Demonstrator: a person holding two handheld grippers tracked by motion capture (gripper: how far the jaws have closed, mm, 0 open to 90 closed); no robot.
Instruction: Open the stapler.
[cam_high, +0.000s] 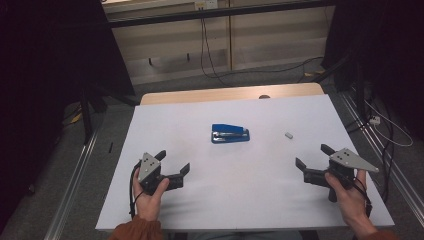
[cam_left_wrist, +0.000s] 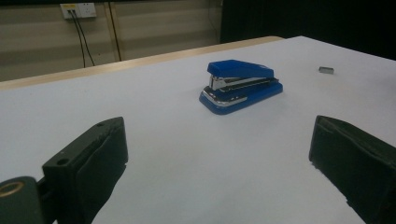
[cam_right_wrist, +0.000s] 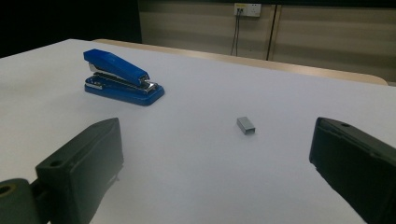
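Note:
A blue stapler (cam_high: 229, 133) lies near the middle of the white table top (cam_high: 230, 210); it is also in the left gripper view (cam_left_wrist: 241, 85) and the right gripper view (cam_right_wrist: 121, 78). A small grey block of staples (cam_high: 288, 135) (cam_left_wrist: 326, 70) (cam_right_wrist: 245, 125) rests to its right. My left gripper (cam_high: 173, 163) sits at the near left, held by a hand, open and empty, well short of the stapler. At the near right, my right gripper (cam_high: 312, 155) is open too, with nothing between its jaws. In each gripper view the two black jaws stand wide apart.
The table's far edge is a wooden strip (cam_high: 230, 93). Beyond it are a wall with a socket (cam_left_wrist: 78, 9) and hanging cables (cam_high: 205, 45). Metal rails (cam_high: 75, 180) run along the floor on both sides.

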